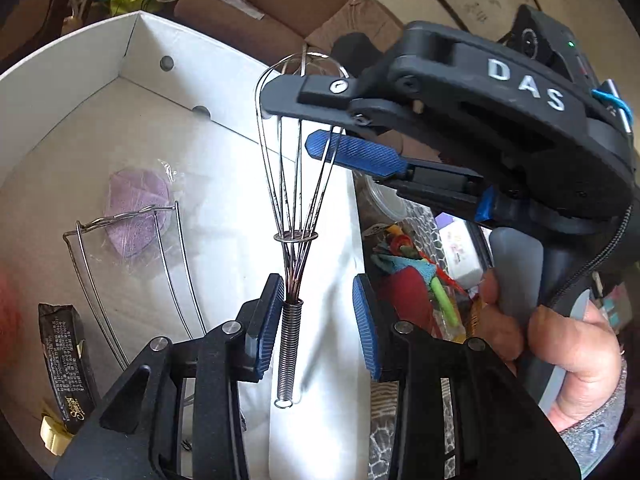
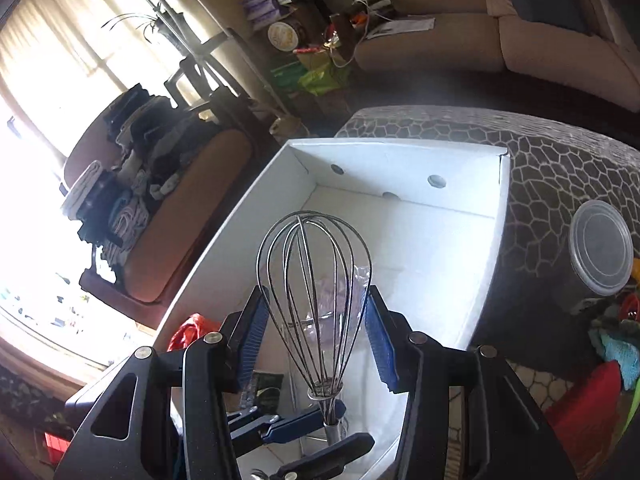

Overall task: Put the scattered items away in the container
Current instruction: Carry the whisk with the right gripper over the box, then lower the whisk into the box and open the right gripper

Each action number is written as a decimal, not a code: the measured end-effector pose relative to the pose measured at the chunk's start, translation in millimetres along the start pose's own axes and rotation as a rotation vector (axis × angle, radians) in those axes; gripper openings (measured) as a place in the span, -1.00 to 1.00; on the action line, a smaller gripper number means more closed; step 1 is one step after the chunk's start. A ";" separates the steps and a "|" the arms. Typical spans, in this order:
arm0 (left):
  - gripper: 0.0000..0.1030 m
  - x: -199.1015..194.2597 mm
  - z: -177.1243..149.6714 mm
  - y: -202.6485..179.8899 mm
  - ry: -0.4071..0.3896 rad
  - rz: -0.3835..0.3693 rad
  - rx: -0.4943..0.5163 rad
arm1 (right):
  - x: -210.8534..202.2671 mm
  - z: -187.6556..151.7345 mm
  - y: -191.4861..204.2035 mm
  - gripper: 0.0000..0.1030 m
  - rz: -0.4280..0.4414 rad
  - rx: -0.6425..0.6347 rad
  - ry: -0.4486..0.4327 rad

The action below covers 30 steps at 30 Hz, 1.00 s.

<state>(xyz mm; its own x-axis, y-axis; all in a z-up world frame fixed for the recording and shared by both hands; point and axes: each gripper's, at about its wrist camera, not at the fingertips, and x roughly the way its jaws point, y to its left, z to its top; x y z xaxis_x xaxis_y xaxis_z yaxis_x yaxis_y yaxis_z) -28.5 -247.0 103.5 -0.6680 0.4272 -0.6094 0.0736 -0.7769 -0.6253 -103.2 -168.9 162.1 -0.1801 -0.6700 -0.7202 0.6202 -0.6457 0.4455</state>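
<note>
The whisk (image 1: 294, 184) hangs in the air above the open white box (image 1: 132, 52), gripped around its wire balloon by the right gripper (image 1: 316, 128). Seen from the right wrist, that gripper's two blue-padded fingers (image 2: 253, 336) sit against either side of the wire cage (image 2: 314, 292), pinching it, with the whisk's balloon end pointing away toward the box's far wall.

The left gripper (image 1: 320, 320) is down at the whisk's coiled spring handle (image 1: 290, 354). Its fingers (image 1: 366, 320) are spread apart: the left-hand pad touches or sits just beside the handle's top, while the other pad stands well clear of it, so nothing is clamped there.

Inside the box, on its white floor, lie a purple sponge in clear wrap (image 1: 138, 210), a bent wire rack (image 1: 128, 276) overlapping it, a dark snack packet (image 1: 66, 360) near the front corner, and something pale yellow (image 1: 52, 434) just beside the packet. A blur of red (image 1: 10, 320) shows at the box's left edge; I cannot tell what it is.

The box stands on a table with a honeycomb-patterned cover (image 2: 560, 152). To the right of the box a lidded clear plastic tub (image 2: 600, 248) sits on that cover, and near it a heap of colourful toys and cloth (image 1: 416, 280). A bare hand (image 1: 560, 348) grips the right gripper's handle.
</note>
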 end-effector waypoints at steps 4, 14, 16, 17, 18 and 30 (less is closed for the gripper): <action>-0.30 6.2 -0.2 7.0 0.044 -0.002 -0.032 | 31.3 0.1 5.3 -0.05 -0.076 -0.044 0.078; 0.00 -12.6 3.4 41.5 0.021 0.083 -0.152 | 81.2 -4.9 -11.4 -0.49 -0.175 -0.066 0.248; 0.11 -18.7 5.0 51.3 0.003 0.076 -0.184 | 88.5 -6.9 -6.7 -0.43 -0.213 -0.094 0.275; 0.11 -21.3 5.1 54.3 -0.004 0.079 -0.193 | 91.5 -8.2 -5.1 -0.43 -0.233 -0.109 0.284; 0.11 -24.2 6.0 56.7 -0.015 0.085 -0.196 | 94.5 -9.0 -4.1 -0.42 -0.245 -0.120 0.291; 0.71 -59.1 9.6 21.2 -0.144 0.305 -0.002 | 36.1 -15.4 -2.9 0.63 -0.246 -0.096 0.097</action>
<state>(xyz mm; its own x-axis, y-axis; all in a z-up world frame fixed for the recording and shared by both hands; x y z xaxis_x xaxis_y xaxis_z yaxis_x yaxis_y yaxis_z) 5.5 -293.1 131.0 -0.7127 0.1055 -0.6935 0.2877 -0.8577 -0.4262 -99.7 -185.6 126.6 -0.2630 -0.4565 -0.8500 0.6372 -0.7437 0.2023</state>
